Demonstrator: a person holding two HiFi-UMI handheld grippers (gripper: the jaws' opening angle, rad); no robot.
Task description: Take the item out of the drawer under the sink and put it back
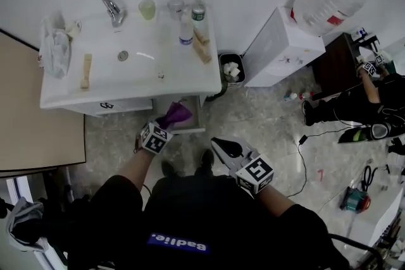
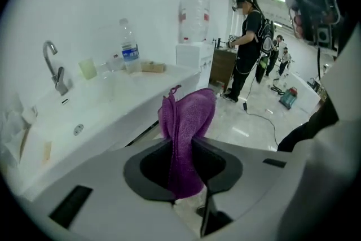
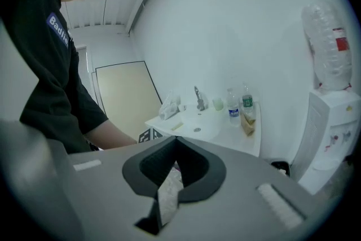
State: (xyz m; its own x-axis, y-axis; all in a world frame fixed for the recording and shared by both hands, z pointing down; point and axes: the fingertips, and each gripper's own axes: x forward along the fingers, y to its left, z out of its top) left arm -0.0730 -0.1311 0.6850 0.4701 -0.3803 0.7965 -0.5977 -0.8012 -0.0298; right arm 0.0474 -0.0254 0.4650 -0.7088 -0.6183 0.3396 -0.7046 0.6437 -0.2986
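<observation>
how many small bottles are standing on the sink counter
2: a blue-label bottle at the right of the sink counter, and a green-label bottle just behind it. None looks hidden.

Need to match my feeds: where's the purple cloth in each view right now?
Head view: purple cloth near centre, just below the sink, at the tip of the left gripper.
Left gripper view: dead centre, pinched between the jaws, its top sticking up above them.
Right gripper view: not in it.
Shared landmark: the faucet, upper left in the head view, left in the left gripper view, mid-frame in the right gripper view.
</observation>
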